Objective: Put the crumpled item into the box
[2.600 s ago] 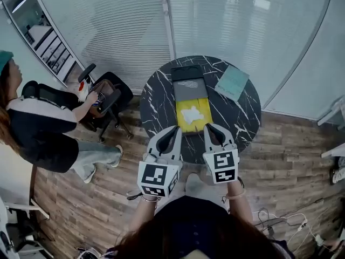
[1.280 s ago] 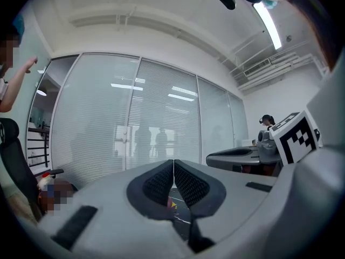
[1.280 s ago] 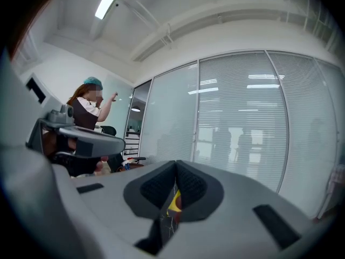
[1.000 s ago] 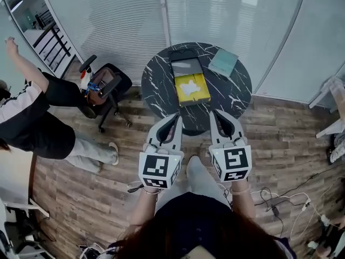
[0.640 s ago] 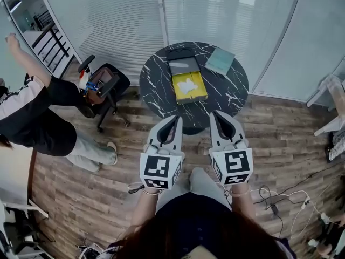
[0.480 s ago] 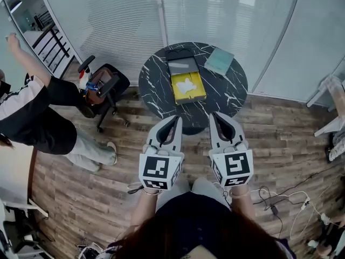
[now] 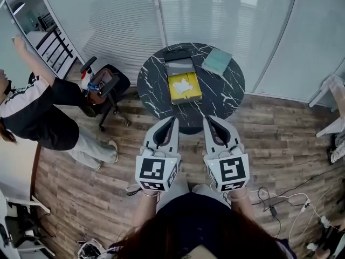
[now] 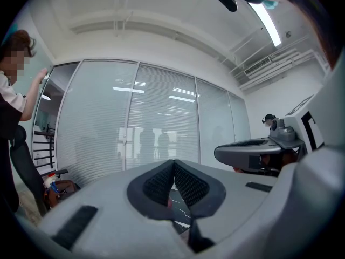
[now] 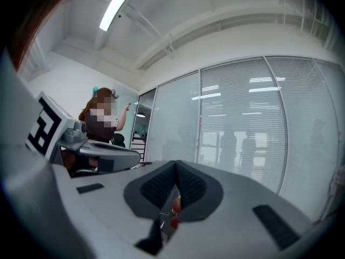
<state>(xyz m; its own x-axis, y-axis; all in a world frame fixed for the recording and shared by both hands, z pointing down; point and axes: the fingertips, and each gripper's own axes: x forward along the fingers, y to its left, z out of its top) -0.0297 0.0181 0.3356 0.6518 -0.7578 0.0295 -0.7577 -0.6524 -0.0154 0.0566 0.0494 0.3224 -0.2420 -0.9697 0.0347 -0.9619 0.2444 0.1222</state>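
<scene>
In the head view a white crumpled item (image 7: pixel 183 85) lies inside an open yellow box (image 7: pixel 173 94) on a round black marble table (image 7: pixel 226 93). Both grippers hang over the wooden floor, short of the table's near edge. My left gripper (image 7: pixel 171 120) is shut with nothing in it, and so is my right gripper (image 7: pixel 207 118). The left gripper view shows its jaws (image 8: pixel 173 163) closed together and pointing at a glass wall. The right gripper view shows the same of its jaws (image 9: pixel 176 164). Neither gripper view shows the box.
Behind the box lie a grey tray (image 7: pixel 179 66) and a black lid (image 7: pixel 177 55); a teal book (image 7: pixel 216 61) rests at the table's right. An office chair (image 7: pixel 105 85) and a person (image 7: pixel 38 112) are at the left. Cables (image 7: pixel 280 204) lie on the floor at the right.
The table and box have drawn farther from the grippers as the view backed away. Both grippers stay shut. The person at the left has raised an arm.
</scene>
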